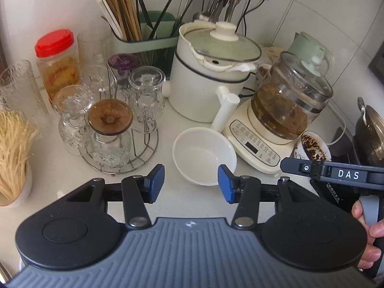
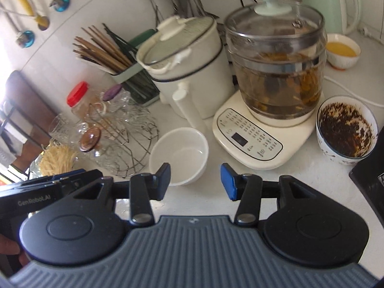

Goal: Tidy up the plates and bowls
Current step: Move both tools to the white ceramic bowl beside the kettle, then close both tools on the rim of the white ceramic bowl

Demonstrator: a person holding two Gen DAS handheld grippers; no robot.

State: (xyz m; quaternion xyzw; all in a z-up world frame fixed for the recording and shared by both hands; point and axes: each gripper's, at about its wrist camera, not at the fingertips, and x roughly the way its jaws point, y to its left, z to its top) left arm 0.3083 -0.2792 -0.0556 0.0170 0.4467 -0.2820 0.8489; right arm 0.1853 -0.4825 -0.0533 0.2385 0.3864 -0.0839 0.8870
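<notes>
Fingers of our left gripper stand apart with nothing between them above the white countertop. Just ahead of its blue pads sits the empty round white bowl, partly overlapped by the right-hand pad. Beyond that bowl we see the cream lidded pot; ahead to the right, the glass kettle on its cream base; to the left, the wire rack of upturned glasses.

Turning to the right wrist view, our right gripper is likewise parted and holds nothing. The white bowl lies just ahead, slightly left. Ahead to the right stands a patterned bowl of dark crumbs.
</notes>
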